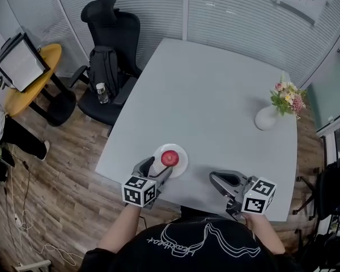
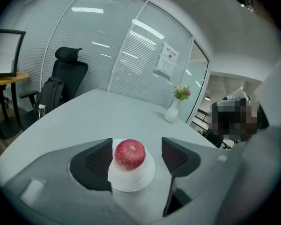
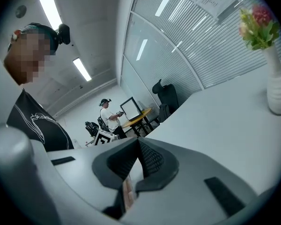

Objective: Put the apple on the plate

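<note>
A red apple (image 1: 170, 158) rests on a small white plate (image 1: 183, 162) near the front edge of the grey table (image 1: 215, 95). My left gripper (image 1: 157, 170) hangs just behind and above the plate, open. In the left gripper view the apple (image 2: 129, 154) on the plate (image 2: 131, 179) shows between the spread jaws of the left gripper (image 2: 136, 149), and neither pad presses on it. My right gripper (image 1: 220, 180) is to the right of the plate over the table's front edge. The right gripper view shows its pads meeting with nothing held (image 3: 138, 156).
A white vase of flowers (image 1: 267, 118) stands at the table's far right and also shows in the right gripper view (image 3: 276, 88). A black office chair (image 1: 110, 33) with a backpack is at the far left corner. A yellow round table (image 1: 34, 78) and a person are further left.
</note>
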`<action>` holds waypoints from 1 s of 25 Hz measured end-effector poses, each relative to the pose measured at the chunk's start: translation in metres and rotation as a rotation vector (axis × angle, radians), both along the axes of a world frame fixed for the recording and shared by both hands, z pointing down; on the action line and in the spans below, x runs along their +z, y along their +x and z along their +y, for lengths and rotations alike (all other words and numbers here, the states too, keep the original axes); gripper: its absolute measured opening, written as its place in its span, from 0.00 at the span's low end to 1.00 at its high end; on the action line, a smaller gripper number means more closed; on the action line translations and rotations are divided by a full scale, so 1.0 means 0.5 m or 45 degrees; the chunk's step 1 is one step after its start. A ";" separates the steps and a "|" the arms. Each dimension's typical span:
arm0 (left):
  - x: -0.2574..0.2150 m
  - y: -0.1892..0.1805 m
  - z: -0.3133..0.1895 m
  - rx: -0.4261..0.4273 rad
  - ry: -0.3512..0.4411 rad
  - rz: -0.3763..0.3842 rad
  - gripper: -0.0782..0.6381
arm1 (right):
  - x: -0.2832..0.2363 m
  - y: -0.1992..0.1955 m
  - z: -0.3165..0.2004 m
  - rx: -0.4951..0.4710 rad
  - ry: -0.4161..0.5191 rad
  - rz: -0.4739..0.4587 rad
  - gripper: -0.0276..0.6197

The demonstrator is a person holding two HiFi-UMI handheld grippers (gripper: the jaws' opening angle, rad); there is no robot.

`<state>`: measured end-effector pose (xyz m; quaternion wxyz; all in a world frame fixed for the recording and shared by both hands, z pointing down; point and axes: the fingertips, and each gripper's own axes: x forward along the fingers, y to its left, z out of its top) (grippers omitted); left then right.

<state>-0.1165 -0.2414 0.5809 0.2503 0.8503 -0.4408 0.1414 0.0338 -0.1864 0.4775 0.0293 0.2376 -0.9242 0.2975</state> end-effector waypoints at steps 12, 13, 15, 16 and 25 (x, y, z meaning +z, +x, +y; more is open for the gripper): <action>-0.254 0.011 0.163 0.149 0.199 0.181 0.50 | -0.073 -0.068 0.077 -0.086 0.133 -0.055 0.06; -0.270 0.015 0.178 0.165 0.204 0.188 0.47 | -0.078 -0.072 0.085 -0.093 0.143 -0.057 0.06; -0.299 0.024 0.208 0.195 0.221 0.217 0.39 | -0.087 -0.078 0.100 -0.103 0.161 -0.063 0.06; -0.311 0.029 0.224 0.214 0.229 0.232 0.34 | -0.091 -0.080 0.108 -0.107 0.170 -0.065 0.06; -0.327 0.051 0.318 0.299 0.253 0.268 0.13 | -0.083 -0.103 0.177 -0.158 0.219 -0.046 0.06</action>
